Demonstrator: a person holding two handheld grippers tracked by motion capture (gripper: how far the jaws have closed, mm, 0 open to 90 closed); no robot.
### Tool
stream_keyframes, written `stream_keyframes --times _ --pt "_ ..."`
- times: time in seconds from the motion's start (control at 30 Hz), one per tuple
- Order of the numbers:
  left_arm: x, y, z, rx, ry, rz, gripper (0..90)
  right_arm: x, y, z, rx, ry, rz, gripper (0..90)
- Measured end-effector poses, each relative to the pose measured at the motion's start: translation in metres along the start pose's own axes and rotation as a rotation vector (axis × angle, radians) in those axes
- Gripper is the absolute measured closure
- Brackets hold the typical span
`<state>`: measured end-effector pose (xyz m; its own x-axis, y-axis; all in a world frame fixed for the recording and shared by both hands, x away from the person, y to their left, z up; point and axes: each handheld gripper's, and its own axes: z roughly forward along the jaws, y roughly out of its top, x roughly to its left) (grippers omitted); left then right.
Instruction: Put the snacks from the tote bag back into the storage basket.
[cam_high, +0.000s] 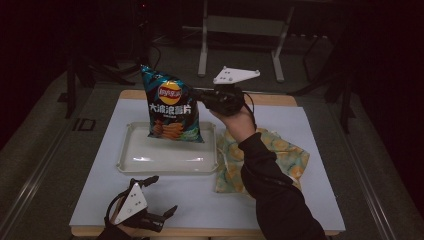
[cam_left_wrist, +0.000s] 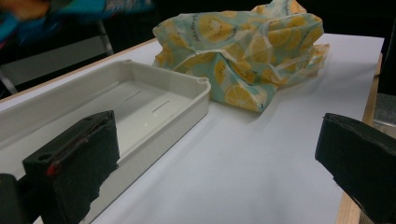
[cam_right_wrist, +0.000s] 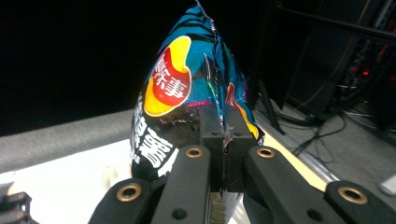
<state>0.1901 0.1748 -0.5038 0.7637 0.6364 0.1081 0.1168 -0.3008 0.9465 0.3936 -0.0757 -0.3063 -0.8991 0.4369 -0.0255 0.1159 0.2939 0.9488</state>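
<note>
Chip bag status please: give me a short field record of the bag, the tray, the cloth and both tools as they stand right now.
held item: blue foil chip bag, upright, its lower edge over the tray
right tool: shut on the bag's side seam, pads clamping the foil
left tool: open, nothing between its pads, near the table's front edge
tray: shallow white plastic tray, nothing lying in it
cloth: crumpled lemon-print cloth, on the mat right of the tray
surface: white mat on a wooden table
</note>
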Motion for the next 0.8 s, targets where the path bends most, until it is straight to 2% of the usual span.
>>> stream_keyframes --times 0.03,0.13,0.37,0.5,0.6,0.63,0.8 --pt "0.000 0.000 0.000 0.000 0.000 0.000 0.1 0.000 0.000 0.000 0.000 0.000 0.000 89.7" --pt "0.000 0.000 0.000 -0.001 -0.002 0.002 0.1 0.006 -0.015 0.018 0.020 0.024 0.006 89.7" --pt "0.000 0.000 -0.001 -0.001 -0.002 0.003 0.1 0.015 -0.046 0.044 0.069 0.071 0.022 89.7" --pt "-0.001 0.000 -0.001 -0.004 -0.002 0.001 0.1 0.016 -0.062 0.054 0.096 0.087 0.044 89.7" --pt "0.000 0.000 -0.001 -0.003 -0.002 0.000 0.1 0.016 -0.066 0.056 0.104 0.091 0.042 89.6" --pt "0.000 0.000 -0.001 -0.003 -0.001 0.000 0.1 0.014 -0.078 0.062 0.129 0.099 0.051 89.7" --pt "0.000 0.000 -0.001 -0.004 -0.002 0.001 0.1 0.008 -0.088 0.064 0.142 0.104 0.069 89.7"
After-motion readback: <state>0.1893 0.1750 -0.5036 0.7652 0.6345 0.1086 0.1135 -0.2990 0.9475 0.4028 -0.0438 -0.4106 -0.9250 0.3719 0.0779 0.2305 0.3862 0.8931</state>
